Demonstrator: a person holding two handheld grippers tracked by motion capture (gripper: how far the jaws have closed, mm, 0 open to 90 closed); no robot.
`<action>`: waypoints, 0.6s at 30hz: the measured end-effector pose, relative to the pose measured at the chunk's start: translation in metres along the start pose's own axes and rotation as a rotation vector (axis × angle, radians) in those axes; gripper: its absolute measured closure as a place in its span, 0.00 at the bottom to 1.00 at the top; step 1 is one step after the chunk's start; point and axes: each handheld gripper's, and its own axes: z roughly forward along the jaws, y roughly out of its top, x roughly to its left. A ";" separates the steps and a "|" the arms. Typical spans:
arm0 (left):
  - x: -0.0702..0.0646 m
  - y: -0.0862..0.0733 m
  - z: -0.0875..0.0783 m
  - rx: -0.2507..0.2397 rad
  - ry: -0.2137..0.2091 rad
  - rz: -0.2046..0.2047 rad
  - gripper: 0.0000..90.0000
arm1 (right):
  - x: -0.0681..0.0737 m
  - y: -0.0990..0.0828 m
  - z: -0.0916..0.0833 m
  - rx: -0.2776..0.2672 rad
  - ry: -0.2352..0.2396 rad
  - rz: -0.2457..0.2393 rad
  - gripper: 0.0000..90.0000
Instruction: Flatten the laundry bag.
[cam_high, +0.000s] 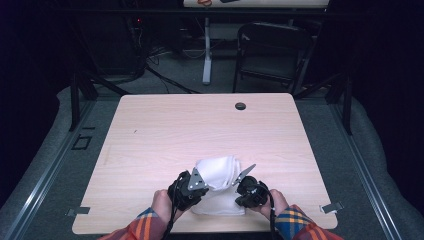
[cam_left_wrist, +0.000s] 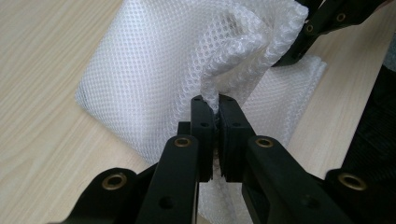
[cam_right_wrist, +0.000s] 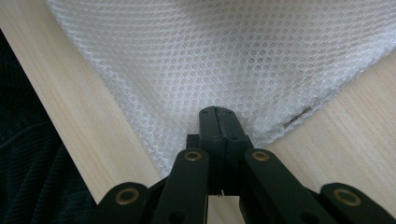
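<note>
A white mesh cloth lies near the front edge of the wooden table, its near part lifted into a rolled fold. My left gripper is shut on the cloth's left edge; in the left gripper view its black jaws pinch a raised fold of mesh cloth at my left gripper. My right gripper is shut on the right edge. In the right gripper view the jaws of my right gripper bite the mesh cloth near a corner. The right gripper's jaws also show at the top right of the left gripper view.
A dark round grommet sits in the table near its far edge. Beyond the table stand a black chair and a desk leg on grey floor. Plaid sleeves enter from the bottom. Metal clips sit at the table's front corners.
</note>
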 end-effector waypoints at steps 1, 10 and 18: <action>0.000 0.000 0.000 0.002 -0.002 0.000 0.96 | 0.000 0.000 0.000 0.004 -0.003 -0.003 1.00; 0.004 -0.003 -0.006 -0.014 0.026 -0.018 0.96 | -0.002 -0.001 -0.001 0.001 -0.006 -0.002 1.00; 0.011 -0.006 -0.008 -0.004 0.041 -0.037 0.96 | -0.005 -0.001 -0.002 0.012 -0.022 -0.011 1.00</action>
